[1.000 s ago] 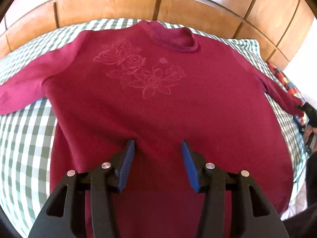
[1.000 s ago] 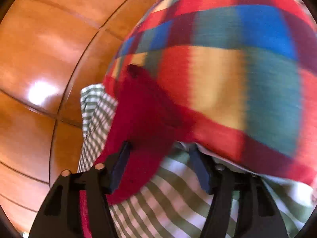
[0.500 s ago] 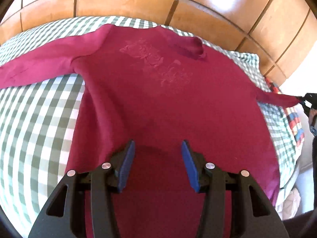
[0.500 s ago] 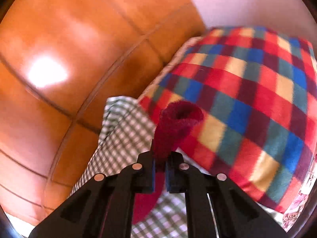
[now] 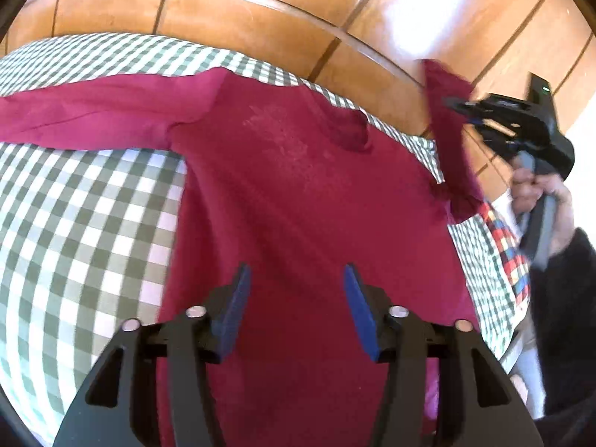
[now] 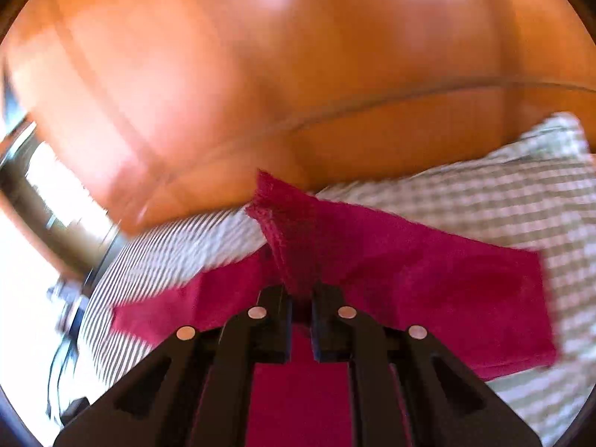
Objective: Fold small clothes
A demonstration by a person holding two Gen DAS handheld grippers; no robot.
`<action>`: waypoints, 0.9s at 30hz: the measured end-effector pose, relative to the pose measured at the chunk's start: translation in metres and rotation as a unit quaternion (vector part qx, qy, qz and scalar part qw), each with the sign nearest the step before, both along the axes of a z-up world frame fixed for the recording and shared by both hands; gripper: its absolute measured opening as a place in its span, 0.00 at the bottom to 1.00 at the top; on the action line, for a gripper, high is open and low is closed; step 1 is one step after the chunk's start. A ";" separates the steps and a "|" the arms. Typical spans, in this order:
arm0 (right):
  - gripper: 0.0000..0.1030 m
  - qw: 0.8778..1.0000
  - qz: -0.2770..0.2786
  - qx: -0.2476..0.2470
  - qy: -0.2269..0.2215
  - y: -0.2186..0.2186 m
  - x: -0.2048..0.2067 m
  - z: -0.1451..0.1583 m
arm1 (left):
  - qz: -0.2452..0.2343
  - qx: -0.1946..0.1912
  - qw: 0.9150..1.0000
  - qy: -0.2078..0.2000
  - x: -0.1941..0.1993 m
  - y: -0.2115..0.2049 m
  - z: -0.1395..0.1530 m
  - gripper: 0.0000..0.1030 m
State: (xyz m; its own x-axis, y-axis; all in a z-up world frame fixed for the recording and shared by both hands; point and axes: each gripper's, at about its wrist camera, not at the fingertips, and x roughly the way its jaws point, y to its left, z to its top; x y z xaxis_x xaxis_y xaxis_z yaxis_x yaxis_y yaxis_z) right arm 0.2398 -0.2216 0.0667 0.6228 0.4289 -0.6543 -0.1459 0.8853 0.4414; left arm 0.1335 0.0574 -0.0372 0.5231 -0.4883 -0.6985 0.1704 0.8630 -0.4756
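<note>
Across the middle of the left wrist view lies a maroon long-sleeved top [image 5: 305, 193], spread flat w/ its front up on a green-and-white checked bedcover [image 5: 93, 223]; faint floral print shows on the chest. One sleeve [image 5: 93, 111] stretches flat to the left edge of frame. The other sleeve [image 5: 447, 130] is lifted off the bed at upper right, pinched in the right hand-held gripper [image 5: 456, 106], which a hand [image 5: 540, 193] in a dark cuff carries. Left hand-held gripper [image 5: 294, 279], lower centre, hangs over the top's lower half w/ blue pads [image 5: 238, 298] apart, nothing between them. Right wrist view (blurred): jaws nearly together, clamped on the sleeve cuff [image 6: 294, 231], having just eased apart slightly. Glossy wood panelling [image 5: 242, 18] fills the upper frame; multicoloured plaid blanket [image 5: 506, 246] peeks at right edge.
</note>
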 end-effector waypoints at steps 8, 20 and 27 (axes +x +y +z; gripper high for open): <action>0.71 0.998 0.030 0.047 0.012 0.030 -0.034 -0.019 | 0.000 -0.062 0.998 -0.008 0.027 0.017 0.013 0.52; 0.73 0.982 -0.171 0.036 0.073 -0.141 -0.125 -0.076 | -0.037 -0.096 0.994 0.046 0.149 -0.056 -0.006 0.48; 0.71 0.973 -0.214 0.006 0.091 -0.176 -0.116 -0.098 | -0.045 -0.040 0.997 0.053 0.181 -0.099 -0.023 0.13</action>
